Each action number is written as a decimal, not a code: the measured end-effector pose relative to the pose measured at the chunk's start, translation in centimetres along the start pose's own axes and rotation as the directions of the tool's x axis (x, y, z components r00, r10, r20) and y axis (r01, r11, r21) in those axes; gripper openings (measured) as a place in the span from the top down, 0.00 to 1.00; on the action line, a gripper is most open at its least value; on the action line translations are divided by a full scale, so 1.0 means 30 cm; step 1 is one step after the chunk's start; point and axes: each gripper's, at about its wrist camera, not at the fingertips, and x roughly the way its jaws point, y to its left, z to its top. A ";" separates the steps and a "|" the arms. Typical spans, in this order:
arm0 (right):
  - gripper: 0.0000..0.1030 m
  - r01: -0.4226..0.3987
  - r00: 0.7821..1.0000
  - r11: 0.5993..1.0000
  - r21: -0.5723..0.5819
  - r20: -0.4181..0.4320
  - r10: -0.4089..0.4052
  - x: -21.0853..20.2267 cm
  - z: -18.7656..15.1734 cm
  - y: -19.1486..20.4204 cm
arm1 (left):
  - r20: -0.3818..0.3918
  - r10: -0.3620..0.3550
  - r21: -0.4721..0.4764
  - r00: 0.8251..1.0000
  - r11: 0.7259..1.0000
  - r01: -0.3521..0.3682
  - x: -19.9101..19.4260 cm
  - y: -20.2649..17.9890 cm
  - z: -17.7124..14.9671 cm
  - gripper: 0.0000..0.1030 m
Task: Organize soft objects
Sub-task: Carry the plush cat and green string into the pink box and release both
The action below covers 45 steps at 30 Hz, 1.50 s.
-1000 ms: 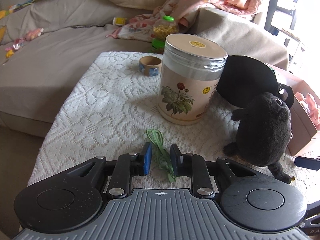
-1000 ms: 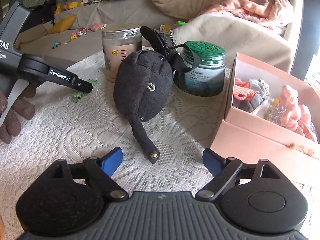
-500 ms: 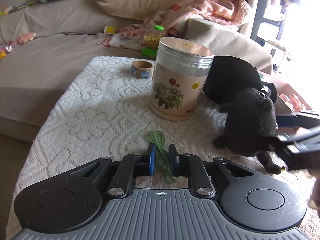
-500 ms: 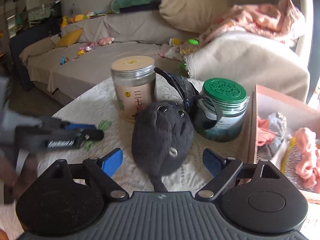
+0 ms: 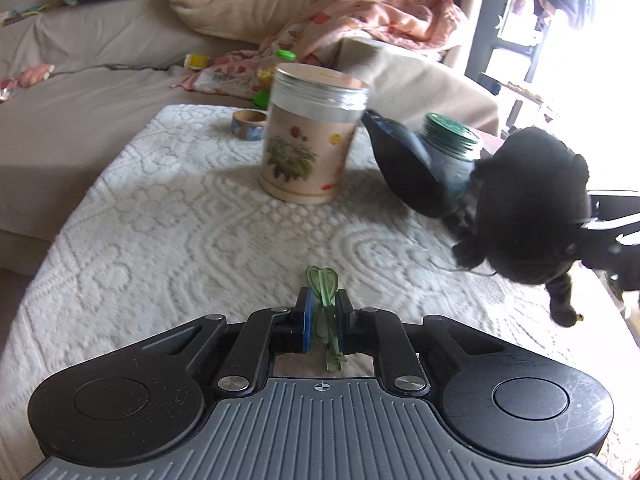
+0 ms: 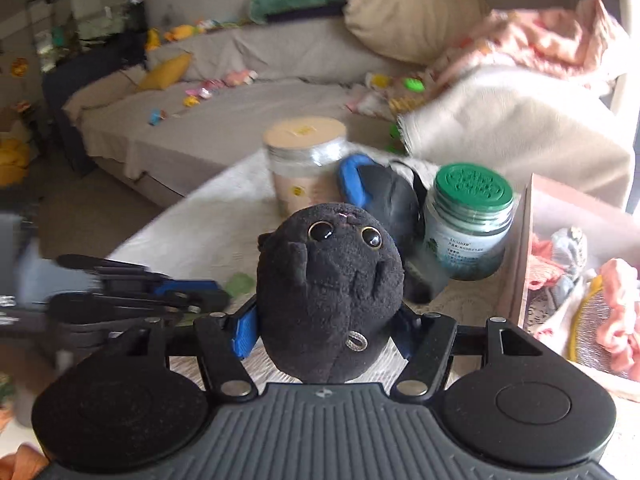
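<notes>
My right gripper (image 6: 326, 330) has just clenched the black plush (image 6: 332, 280) — bound for the pink box (image 6: 524, 248) beside it; my left gripper (image 5: 323, 320) has just closed, pinching the green hair tie (image 5: 323, 284).

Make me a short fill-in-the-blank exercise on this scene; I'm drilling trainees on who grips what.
1. The right gripper is closed on a black plush ____.
2. The left gripper pinches a thin ____ hair tie.
3. The jar beside the pink box has a ____ lid.
4. The floral canister stands on a white ____ cloth.

Missing words: toy; green; green; lace
</notes>
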 end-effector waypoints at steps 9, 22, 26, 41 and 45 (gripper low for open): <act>0.37 0.140 0.984 0.989 0.039 0.110 -0.143 -0.298 -0.142 -0.062 | 0.020 -0.097 0.094 0.995 0.991 0.095 -0.131 -0.185 -0.105 0.86; 0.37 0.330 0.882 0.934 0.140 0.308 -0.358 -0.766 -0.198 -0.242 | 0.178 -0.262 0.403 0.949 0.899 0.172 -0.325 -0.571 0.098 0.86; 0.37 0.353 0.843 0.920 0.172 0.369 -0.392 -0.830 -0.147 -0.296 | 0.192 -0.319 0.422 0.928 0.881 0.216 -0.299 -0.668 0.224 0.86; 0.37 0.289 0.899 0.920 0.264 0.256 -0.356 -0.569 0.146 -0.620 | 0.008 -0.370 0.276 0.929 0.894 0.354 0.197 -0.688 0.503 0.86; 0.37 0.265 0.931 0.914 0.308 0.164 -0.326 -0.393 0.196 -0.713 | -0.024 -0.407 0.202 0.913 0.893 0.403 0.329 -0.648 0.531 0.86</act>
